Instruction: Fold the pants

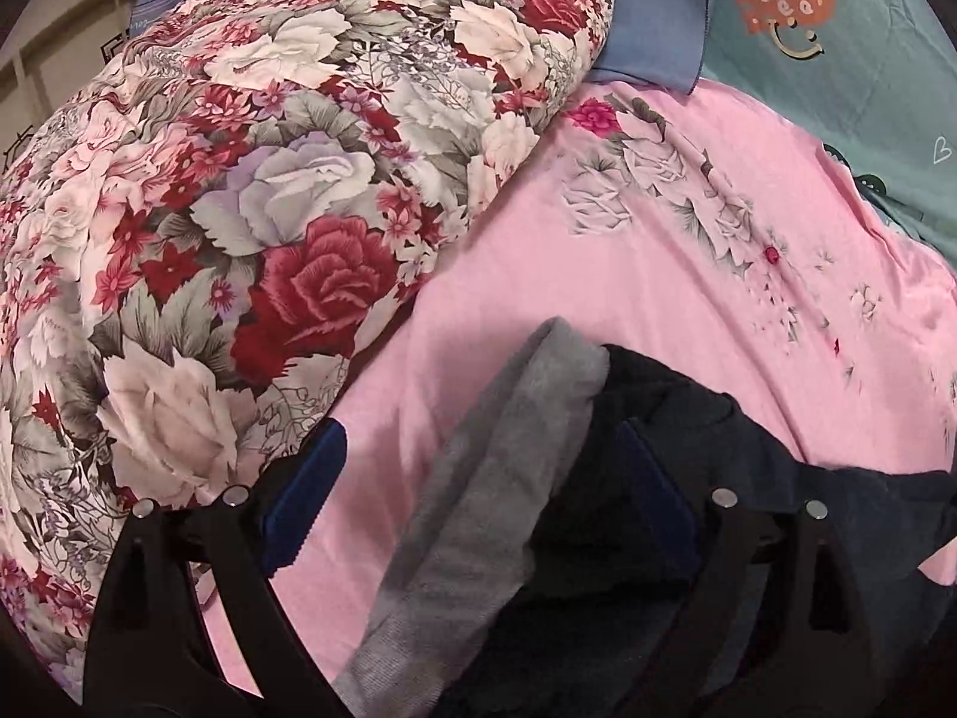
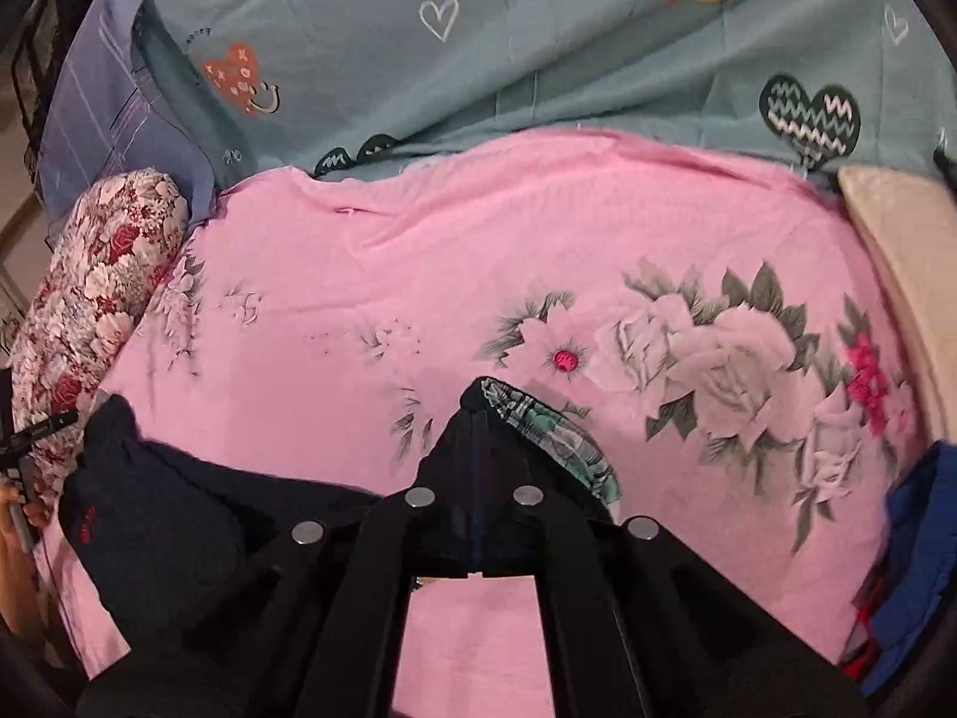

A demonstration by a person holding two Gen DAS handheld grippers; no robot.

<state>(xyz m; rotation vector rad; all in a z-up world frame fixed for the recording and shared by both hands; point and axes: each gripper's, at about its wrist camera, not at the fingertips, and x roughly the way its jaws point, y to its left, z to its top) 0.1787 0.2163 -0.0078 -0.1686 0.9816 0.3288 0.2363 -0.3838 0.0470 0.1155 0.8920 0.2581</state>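
Observation:
Dark navy pants [image 2: 161, 514] with a grey inner lining [image 1: 478, 478] lie on the pink floral sheet [image 2: 418, 251]. My left gripper [image 1: 478, 449] is open, its blue-padded fingers [image 1: 311, 478] standing wide on either side of the grey and navy edge of the pants [image 1: 658, 419]. My right gripper [image 2: 475, 455] is shut on a raised navy part of the pants with a plaid lining [image 2: 550, 443], which hides the fingertips. The left gripper shows at the left edge of the right wrist view [image 2: 36, 437].
A rolled floral quilt [image 1: 239, 209] lies to the left. A blue pillow [image 1: 652, 18] and a teal heart-print cover [image 2: 538, 48] lie at the back. A cream cloth [image 2: 897, 239] and blue fabric [image 2: 921, 550] are at the right.

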